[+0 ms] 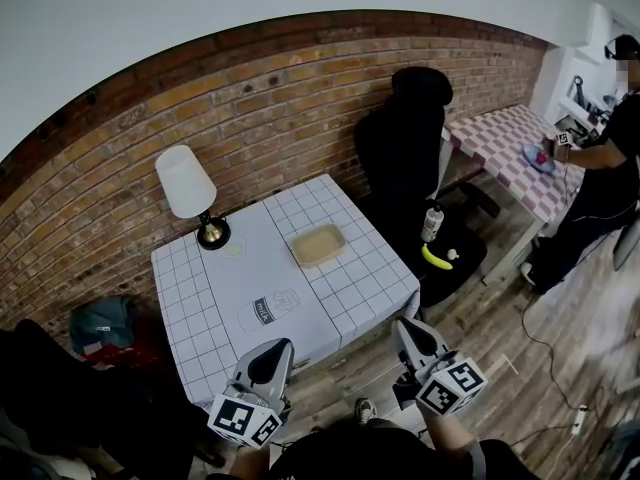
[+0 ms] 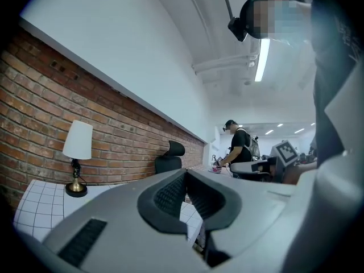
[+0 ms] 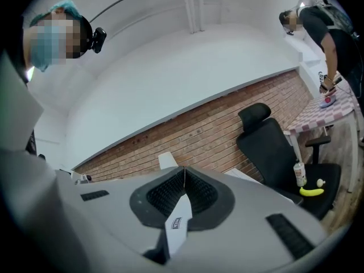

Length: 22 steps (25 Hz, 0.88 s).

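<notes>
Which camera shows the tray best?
The head view: the tray lies whole on the table, seen from above. Neither gripper view shows it; the left gripper and right gripper block that tabletop.

Soft, even indoor light in all 3 views, no hard shadows.

Head view: heavy fisheye, so the brick wall point(image 1: 300, 78) bows into an arch. Lower left corner falls dark. Floor point(image 1: 590, 338) at right edge is smeared by blur.

Left gripper view: ceiling strip light point(image 2: 263, 58) at upper right blows out to white glare. Left gripper point(image 2: 186, 175) sits close to the lens, soft & out of focus. Black vignette round the frame.

Right gripper view: pale wall point(image 3: 187, 73) is bright & flat. Right gripper point(image 3: 183, 172) is soft in the foreground, bkgd sharper. Dark vignette at corners, lines curve twd edges.
</notes>
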Each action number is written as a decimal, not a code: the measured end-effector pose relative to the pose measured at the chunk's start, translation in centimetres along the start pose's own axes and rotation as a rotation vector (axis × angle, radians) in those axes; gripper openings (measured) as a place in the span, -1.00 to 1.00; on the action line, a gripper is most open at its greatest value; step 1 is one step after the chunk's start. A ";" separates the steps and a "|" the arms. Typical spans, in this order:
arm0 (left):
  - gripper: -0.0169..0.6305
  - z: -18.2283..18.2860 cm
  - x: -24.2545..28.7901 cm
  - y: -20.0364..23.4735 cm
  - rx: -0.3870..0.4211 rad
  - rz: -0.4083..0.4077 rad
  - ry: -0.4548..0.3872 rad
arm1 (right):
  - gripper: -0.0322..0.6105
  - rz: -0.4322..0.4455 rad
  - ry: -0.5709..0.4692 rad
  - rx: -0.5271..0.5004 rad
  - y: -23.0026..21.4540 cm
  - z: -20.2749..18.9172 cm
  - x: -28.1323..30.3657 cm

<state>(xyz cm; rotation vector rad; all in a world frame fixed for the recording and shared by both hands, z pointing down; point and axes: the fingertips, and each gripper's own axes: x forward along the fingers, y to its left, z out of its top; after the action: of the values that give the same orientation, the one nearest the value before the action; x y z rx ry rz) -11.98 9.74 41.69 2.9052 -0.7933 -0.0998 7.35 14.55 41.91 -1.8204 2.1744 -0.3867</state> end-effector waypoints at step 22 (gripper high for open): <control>-0.91 -1.7 8.4 1.2 -0.037 0.197 -0.004 | -0.89 0.172 0.101 0.023 -8.3 1.5 7.0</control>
<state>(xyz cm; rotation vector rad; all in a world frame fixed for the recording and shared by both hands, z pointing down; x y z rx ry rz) -5.21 4.56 43.26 2.7754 -1.0611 -0.0997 14.32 6.17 43.43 -1.6188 2.3623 -0.4719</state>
